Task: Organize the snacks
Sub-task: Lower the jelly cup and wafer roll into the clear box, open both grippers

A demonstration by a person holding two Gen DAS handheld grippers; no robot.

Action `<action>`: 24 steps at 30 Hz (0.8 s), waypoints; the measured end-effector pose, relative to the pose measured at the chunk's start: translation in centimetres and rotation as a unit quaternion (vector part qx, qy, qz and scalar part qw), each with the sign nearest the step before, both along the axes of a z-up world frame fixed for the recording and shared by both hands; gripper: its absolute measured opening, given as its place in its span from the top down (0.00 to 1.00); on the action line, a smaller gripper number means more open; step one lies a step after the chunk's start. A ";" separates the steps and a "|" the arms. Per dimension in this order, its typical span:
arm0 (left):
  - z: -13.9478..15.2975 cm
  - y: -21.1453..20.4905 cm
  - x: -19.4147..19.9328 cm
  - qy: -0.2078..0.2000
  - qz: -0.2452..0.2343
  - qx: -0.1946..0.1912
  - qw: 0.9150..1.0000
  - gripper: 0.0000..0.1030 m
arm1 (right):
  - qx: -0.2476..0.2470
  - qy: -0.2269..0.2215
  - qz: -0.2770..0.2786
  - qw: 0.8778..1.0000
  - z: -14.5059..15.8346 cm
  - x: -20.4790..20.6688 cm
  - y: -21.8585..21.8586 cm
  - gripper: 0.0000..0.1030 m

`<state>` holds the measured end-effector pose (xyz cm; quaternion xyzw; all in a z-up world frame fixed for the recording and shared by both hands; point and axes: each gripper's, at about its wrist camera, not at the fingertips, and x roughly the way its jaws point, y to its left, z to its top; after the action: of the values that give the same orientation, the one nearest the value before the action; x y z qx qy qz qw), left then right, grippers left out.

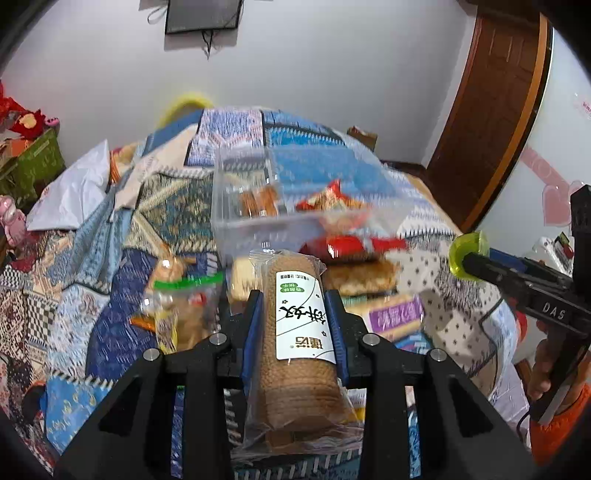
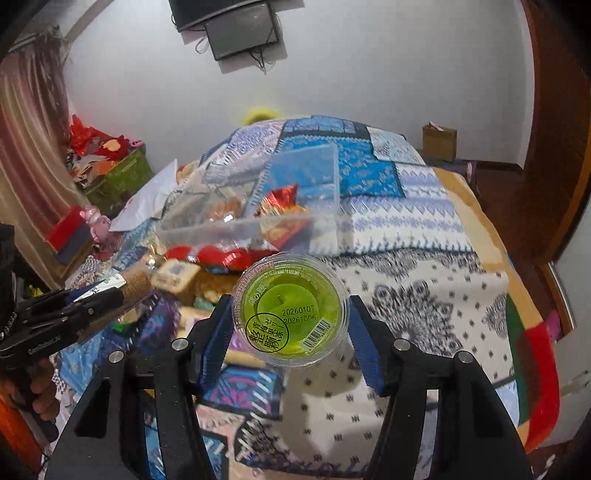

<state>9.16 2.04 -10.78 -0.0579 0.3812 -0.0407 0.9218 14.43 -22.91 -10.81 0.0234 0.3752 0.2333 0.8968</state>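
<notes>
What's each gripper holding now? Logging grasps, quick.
Left gripper: closed on the biscuit pack.
Right gripper: closed on the green jelly cup.

Clear bin (image 1: 258, 225) and its contents smeared by motion blur; packets inside unreadable. Red wrapper (image 1: 354, 247) in front of it also blurred, print illegible. Biscuit sleeve (image 1: 299, 332) hides the snacks beneath it. Wall screen (image 1: 201, 14) cut off by top edge. Purple pack (image 1: 395, 314) lettering too blurred to read.
</notes>
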 end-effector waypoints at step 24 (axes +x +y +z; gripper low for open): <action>2.3 2.3 11.1 -0.043 0.023 0.002 0.999 0.68 | 0.023 -0.029 0.032 0.999 2.4 8.8 5.8 0.45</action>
<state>20.29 4.31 -8.50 -0.0633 0.3402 -0.0211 0.9380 23.22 -17.14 -8.43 0.0247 0.3440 0.2711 0.8986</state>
